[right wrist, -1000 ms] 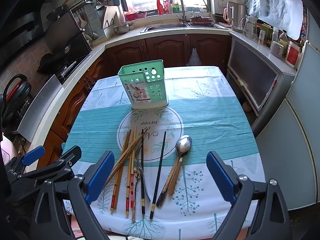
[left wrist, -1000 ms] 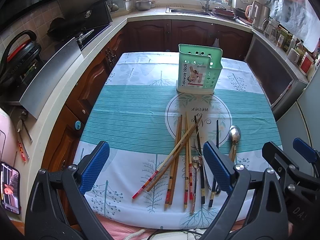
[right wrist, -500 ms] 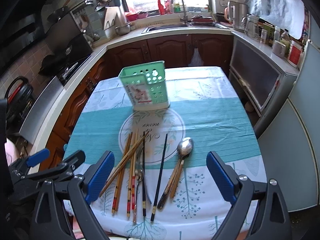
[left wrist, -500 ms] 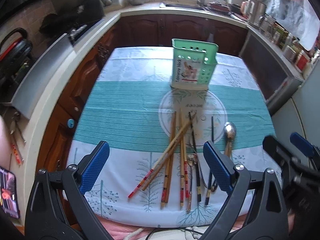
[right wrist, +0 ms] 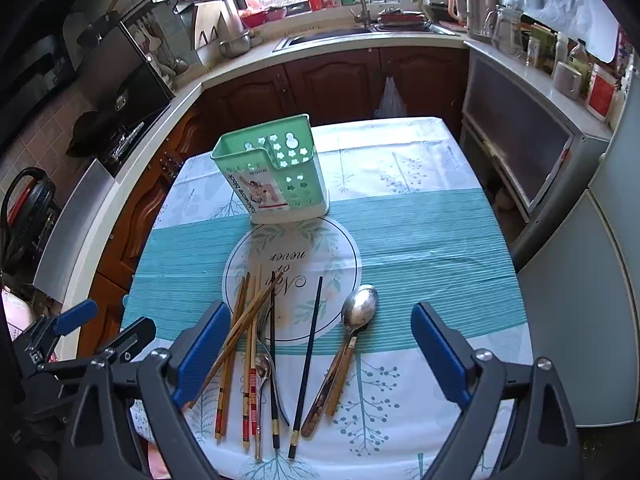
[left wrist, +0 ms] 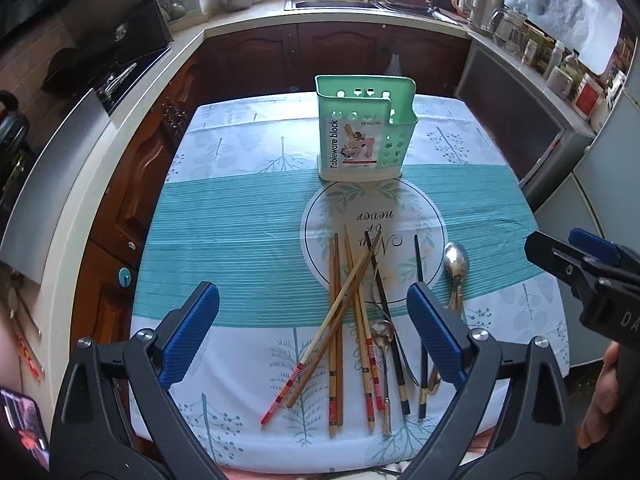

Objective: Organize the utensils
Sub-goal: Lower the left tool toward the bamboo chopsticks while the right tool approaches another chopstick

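Lying lengthwise toward twelve o'clock, chopsticks [right wrist: 248, 344] and big spoon [right wrist: 352, 344] — bowl facing the green holder [right wrist: 276, 176], left gripper [left wrist: 312, 328] and right gripper [right wrist: 320, 344] hovering above, fingers spread wide.

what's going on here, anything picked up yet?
Nothing picked up yet. A person holds the left gripper and right gripper over the table's near edge, jaws open and empty. Chopsticks, a large spoon and a small spoon lie loose on the tablecloth. The green holder stands behind them.

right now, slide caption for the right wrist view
Open right claw above chopsticks and spoons before green holder.
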